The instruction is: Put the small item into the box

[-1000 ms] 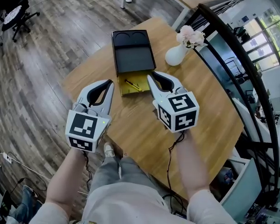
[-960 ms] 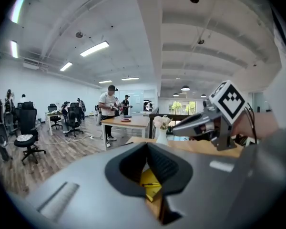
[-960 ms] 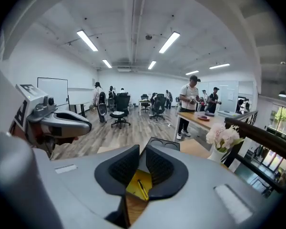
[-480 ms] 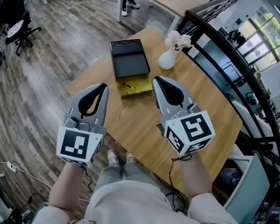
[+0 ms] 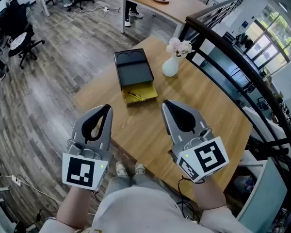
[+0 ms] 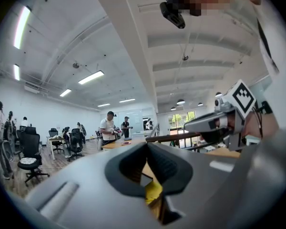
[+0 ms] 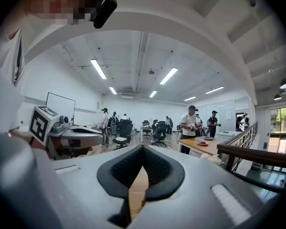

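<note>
A black box lies on the round wooden table, its yellow drawer pulled out toward me. A small dark, thin item lies inside the drawer. My left gripper is shut and empty, hanging over the table's near left edge, short of the drawer. My right gripper is also shut and empty, to the right of the drawer and nearer me. In the left gripper view the fingertips meet, with a patch of yellow drawer showing behind them. The right gripper view shows its tips closed over bare wood.
A white vase with pink flowers stands right of the box. A dark curved railing runs along the table's right side. Beyond are a long desk with people by it and office chairs on the wooden floor at left.
Both grippers have drawn back from the drawer toward me and now sit lower in the head view. The view has tilted up, so the box looks farther away.
</note>
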`<action>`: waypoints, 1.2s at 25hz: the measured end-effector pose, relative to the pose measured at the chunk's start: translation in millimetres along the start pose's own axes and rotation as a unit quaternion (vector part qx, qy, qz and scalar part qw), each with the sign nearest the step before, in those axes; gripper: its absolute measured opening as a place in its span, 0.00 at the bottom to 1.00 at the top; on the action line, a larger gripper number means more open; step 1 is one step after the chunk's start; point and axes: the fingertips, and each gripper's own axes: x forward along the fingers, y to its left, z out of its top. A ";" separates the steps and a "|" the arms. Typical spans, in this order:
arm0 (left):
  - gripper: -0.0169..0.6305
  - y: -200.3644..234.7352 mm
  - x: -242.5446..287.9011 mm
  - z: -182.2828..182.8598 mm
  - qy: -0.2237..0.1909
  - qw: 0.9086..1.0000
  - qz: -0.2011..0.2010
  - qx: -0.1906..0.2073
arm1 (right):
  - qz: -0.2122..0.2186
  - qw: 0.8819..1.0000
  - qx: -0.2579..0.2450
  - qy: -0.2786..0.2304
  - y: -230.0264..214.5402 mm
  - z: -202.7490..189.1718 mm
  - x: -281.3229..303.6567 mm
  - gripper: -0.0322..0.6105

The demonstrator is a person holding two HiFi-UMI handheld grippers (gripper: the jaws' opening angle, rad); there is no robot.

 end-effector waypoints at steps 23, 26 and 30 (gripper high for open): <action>0.03 -32.3 -14.3 -20.8 0.041 0.999 -0.020 0.013 | 0.006 1.000 0.017 0.019 10.5 -25.9 -33.1 0.05; 0.03 -35.6 -12.5 -23.4 0.043 0.999 -0.025 0.010 | 0.004 1.000 0.017 0.020 7.6 -27.7 -32.2 0.05; 0.03 -37.4 -13.9 -24.1 0.042 0.999 -0.025 0.007 | 0.005 1.000 0.018 0.020 7.6 -29.0 -31.9 0.05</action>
